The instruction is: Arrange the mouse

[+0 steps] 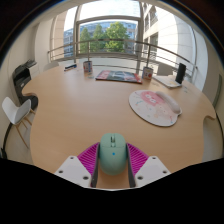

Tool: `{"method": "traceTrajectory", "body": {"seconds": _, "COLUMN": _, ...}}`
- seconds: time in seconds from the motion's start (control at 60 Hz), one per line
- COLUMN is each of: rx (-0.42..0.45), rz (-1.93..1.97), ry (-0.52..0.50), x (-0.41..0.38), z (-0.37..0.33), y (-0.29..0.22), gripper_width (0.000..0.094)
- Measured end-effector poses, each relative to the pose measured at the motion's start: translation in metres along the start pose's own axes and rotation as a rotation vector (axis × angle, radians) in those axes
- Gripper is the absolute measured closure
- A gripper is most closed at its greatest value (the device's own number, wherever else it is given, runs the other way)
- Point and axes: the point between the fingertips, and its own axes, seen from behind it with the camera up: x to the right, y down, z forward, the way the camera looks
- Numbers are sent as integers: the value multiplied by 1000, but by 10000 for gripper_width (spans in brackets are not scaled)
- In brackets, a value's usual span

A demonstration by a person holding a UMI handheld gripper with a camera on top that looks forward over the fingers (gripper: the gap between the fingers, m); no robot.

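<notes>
On the left I see a chair (17, 108) beside the wooden table (75, 110). In the middle, my gripper (111, 166) has the pale green mouse (111, 152) between its pink pads (89, 157); both seem to press on it, though contact is hard to confirm. To the right lies a round mouse pad (153, 106).
</notes>
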Motion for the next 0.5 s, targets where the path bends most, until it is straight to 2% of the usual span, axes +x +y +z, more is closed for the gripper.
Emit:
{"method": "traceTrajectory", "body": {"seconds": 0.083, "rx": -8, "rz": 11, "ry": -1, "x": -3, "z": -1, "y": -5, "gripper_width": 528}}
{"method": "traceTrajectory", "body": {"seconds": 0.167, "rx": 29, "rz": -7, "ry": -3, "x": -13, "z": -16, "y": -30, "gripper_width": 541}}
{"method": "traceTrajectory", "body": {"seconds": 0.367, "rx": 319, "rz": 30, "ry": -81, "x": -23, "z": -79, "y": -184, "gripper_width": 543}}
{"method": "traceTrajectory", "body": {"seconds": 0.433, "rx": 384, "rz": 52, "ry": -79, "x": -3, "z": -85, "y": -234, "gripper_width": 544}}
{"method": "traceTrajectory", "body": {"seconds": 0.5, "rx": 415, "rz": 77, "ry": -64, "x": 31, "z": -70, "y": -260, "gripper_width": 544}}
